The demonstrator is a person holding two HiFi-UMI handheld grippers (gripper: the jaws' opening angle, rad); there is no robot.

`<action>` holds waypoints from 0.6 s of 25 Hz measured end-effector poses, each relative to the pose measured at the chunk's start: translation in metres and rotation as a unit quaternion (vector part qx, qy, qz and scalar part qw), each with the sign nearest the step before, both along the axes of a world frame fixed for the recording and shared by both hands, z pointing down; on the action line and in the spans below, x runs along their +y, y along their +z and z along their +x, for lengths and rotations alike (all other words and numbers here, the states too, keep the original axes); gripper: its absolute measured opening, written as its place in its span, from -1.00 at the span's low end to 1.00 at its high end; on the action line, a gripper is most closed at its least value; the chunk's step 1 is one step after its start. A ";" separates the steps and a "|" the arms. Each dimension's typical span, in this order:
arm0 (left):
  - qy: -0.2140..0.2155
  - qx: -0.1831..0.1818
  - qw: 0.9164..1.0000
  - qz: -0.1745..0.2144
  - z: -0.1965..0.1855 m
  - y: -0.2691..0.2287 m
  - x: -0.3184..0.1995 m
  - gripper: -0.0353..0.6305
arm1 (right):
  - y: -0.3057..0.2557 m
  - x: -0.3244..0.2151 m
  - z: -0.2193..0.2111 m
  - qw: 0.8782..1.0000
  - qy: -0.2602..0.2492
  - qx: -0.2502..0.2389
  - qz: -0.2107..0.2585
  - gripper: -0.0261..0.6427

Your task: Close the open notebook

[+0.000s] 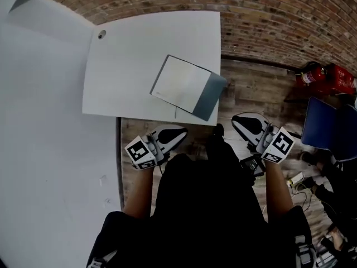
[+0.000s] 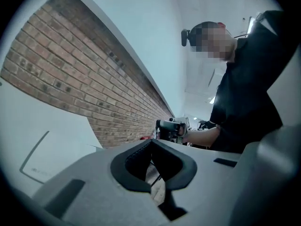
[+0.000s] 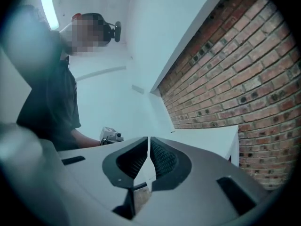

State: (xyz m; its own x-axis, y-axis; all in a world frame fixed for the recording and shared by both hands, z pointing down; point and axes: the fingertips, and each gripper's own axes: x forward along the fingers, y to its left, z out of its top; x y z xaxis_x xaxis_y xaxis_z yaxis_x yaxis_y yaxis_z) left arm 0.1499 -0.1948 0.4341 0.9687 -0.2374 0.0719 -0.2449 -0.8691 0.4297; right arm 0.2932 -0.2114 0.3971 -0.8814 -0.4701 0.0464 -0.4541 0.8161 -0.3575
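Observation:
The notebook [image 1: 187,86] lies flat near the front right corner of the white table [image 1: 128,60], showing a white face with a grey-blue band along its right side. In the head view both grippers hang off the table's front edge, over the wooden floor and close to the person's body. The left gripper [image 1: 179,134] is below the notebook, shut and empty. The right gripper [image 1: 240,121] sits lower right of it, also shut with nothing held. In the left gripper view the jaws [image 2: 151,142] meet at the tips, with the notebook [image 2: 44,155] faint at the left. The right gripper [image 3: 148,139] looks the same.
A brick wall [image 1: 268,15] runs behind the table. A red fire extinguisher [image 1: 326,76] and a blue seat [image 1: 329,128] stand at the right, with cables [image 1: 298,183] on the floor. A large white panel [image 1: 39,149] fills the left side.

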 end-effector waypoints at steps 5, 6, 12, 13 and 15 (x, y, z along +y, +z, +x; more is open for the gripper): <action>-0.048 -0.016 0.999 -0.006 -0.001 0.005 -0.033 -0.84 | 0.024 -0.063 0.026 0.998 -0.012 -0.019 -0.050 -0.89; -0.051 -0.020 0.998 -0.008 -0.004 0.008 -0.039 -0.84 | 0.031 -0.074 0.028 0.998 -0.009 -0.025 -0.065 -0.87; -0.044 -0.021 0.998 -0.032 -0.023 0.037 -0.069 -0.84 | 0.090 -0.121 0.035 0.983 0.018 -0.042 -0.176 -0.59; -0.040 -0.020 0.998 -0.037 -0.025 0.040 -0.074 -0.84 | 0.102 -0.127 0.036 0.981 0.025 -0.040 -0.190 -0.58; -0.033 -0.020 0.998 -0.046 -0.028 0.046 -0.083 -0.84 | 0.124 -0.137 0.041 0.972 0.043 -0.047 -0.224 -0.55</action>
State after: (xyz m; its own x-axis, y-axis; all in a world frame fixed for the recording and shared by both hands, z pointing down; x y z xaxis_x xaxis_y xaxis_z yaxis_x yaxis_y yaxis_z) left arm 0.1221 -0.2778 0.4802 0.9470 -0.2916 0.1349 -0.3193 -0.8077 0.4957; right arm 0.3339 -0.3487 0.5213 -0.8496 -0.4942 0.1841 -0.4619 0.5287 -0.7121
